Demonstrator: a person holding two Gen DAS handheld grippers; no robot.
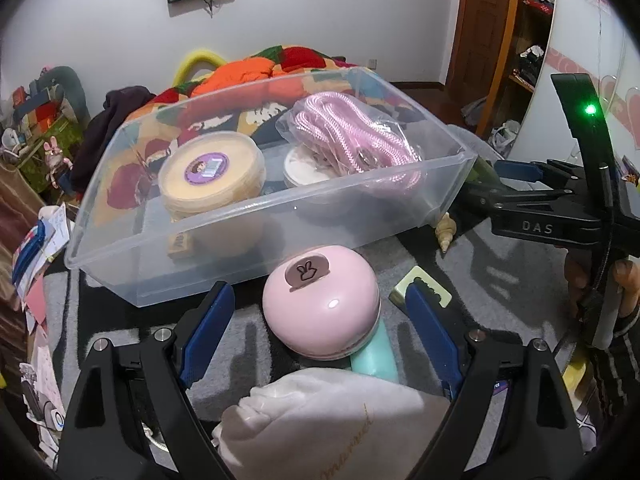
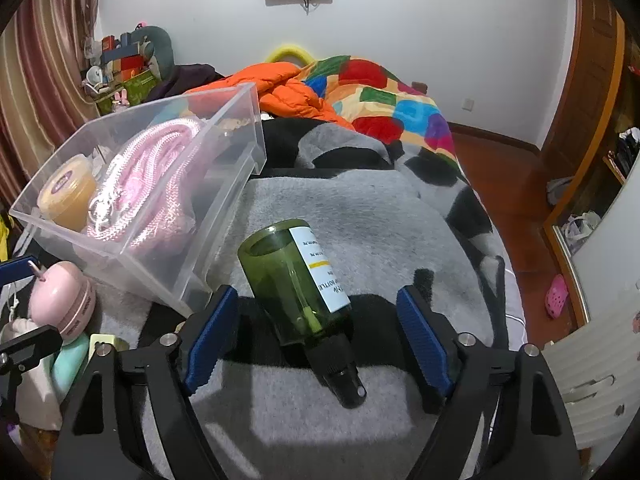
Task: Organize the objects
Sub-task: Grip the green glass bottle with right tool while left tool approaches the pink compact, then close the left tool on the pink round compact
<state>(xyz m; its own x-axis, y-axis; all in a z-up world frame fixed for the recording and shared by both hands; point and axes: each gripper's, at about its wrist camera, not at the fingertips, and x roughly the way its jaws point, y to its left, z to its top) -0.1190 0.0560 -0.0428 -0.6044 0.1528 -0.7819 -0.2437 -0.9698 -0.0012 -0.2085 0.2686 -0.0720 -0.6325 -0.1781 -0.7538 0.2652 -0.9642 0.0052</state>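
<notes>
The left gripper (image 1: 320, 322) has 2 black arms, blue ribbed pads (image 1: 208, 330) and silver screws. The right gripper (image 1: 516, 170), at 3 o'clock, carries white letters "DAS", a green light, a black cable; the sleeve (image 1: 618, 344) is dark with stripes.

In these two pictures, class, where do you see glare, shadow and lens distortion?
Left wrist view: a small glare spot on the pink case, a bright green LED flare on the right gripper, and the bin rim bowed by the fisheye. Right wrist view: the bottle casts a dark shadow on the grey blanket; black vignette fills the corners.
</notes>
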